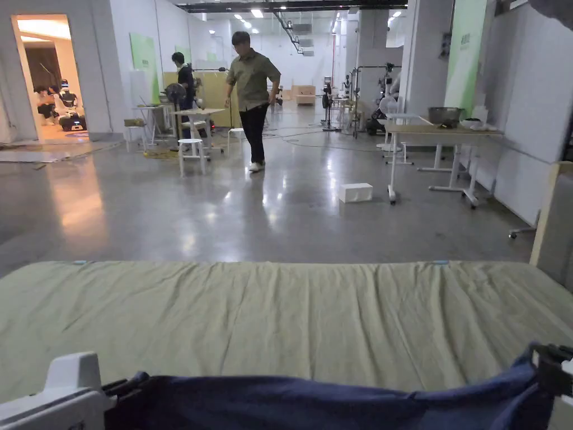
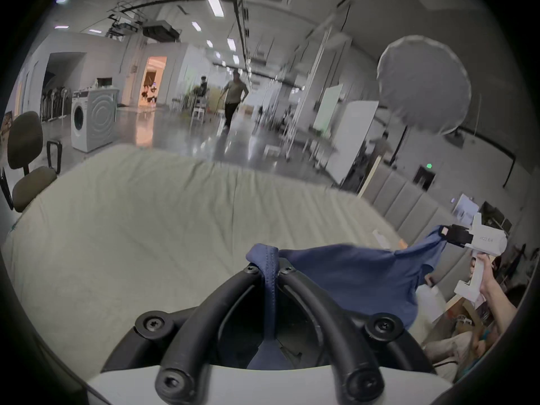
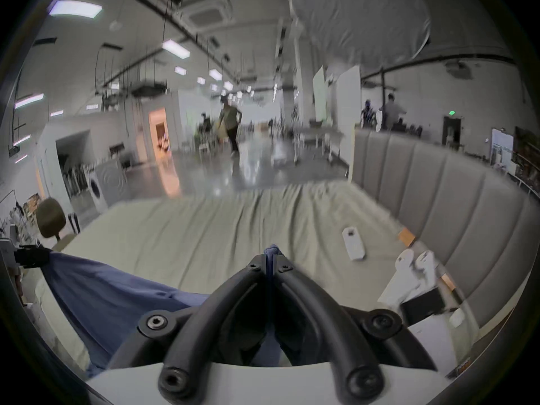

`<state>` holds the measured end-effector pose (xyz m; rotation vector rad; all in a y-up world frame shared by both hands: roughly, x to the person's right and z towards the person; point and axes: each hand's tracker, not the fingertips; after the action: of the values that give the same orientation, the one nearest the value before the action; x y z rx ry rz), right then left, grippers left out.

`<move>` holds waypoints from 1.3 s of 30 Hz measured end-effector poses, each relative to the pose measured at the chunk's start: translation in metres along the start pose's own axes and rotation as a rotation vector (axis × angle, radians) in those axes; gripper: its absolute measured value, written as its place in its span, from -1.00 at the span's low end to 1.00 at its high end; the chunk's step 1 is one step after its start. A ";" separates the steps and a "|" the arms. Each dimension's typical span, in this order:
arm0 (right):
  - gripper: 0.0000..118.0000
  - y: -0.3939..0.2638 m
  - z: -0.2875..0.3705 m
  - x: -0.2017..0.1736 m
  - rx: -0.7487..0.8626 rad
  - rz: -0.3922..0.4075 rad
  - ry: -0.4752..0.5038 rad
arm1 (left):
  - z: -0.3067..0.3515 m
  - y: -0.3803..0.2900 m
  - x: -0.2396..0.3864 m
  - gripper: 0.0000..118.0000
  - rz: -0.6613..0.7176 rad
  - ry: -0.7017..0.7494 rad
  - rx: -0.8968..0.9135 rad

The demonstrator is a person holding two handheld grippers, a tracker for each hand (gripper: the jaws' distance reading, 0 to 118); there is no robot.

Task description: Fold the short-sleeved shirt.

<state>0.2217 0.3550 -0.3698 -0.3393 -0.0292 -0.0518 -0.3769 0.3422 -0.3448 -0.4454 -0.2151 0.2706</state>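
Head view: a dark blue cotton short-sleeved shirt (image 1: 313,400) hangs stretched between the left gripper (image 1: 114,389) and right gripper (image 1: 540,358), above a bed with a pale green sheet (image 1: 291,319).

Left gripper view: its jaws pinch a shirt edge.

Right gripper view: its jaws clamp the shirt's other edge; the fabric stretches away to its left.

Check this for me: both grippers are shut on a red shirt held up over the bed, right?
Not quite: the shirt is navy blue, not red, as the left gripper view shows. Otherwise yes: the left gripper and right gripper are both shut on it over the bed.
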 end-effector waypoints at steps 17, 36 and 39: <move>-0.95 0.233 0.192 -0.020 0.499 0.087 -0.041 | 0.204 0.186 0.102 -0.89 -0.190 0.071 0.423; -0.95 0.244 0.178 -0.037 0.543 0.157 -0.059 | 0.194 0.194 0.088 -0.89 -0.198 0.119 0.506; -0.95 0.246 0.164 -0.039 0.542 0.156 -0.055 | 0.182 0.197 0.086 -0.89 -0.190 0.120 0.507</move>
<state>0.1928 0.6435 -0.2983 0.1997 -0.0689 0.1191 -0.3849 0.6113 -0.2608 0.0621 -0.0646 0.1036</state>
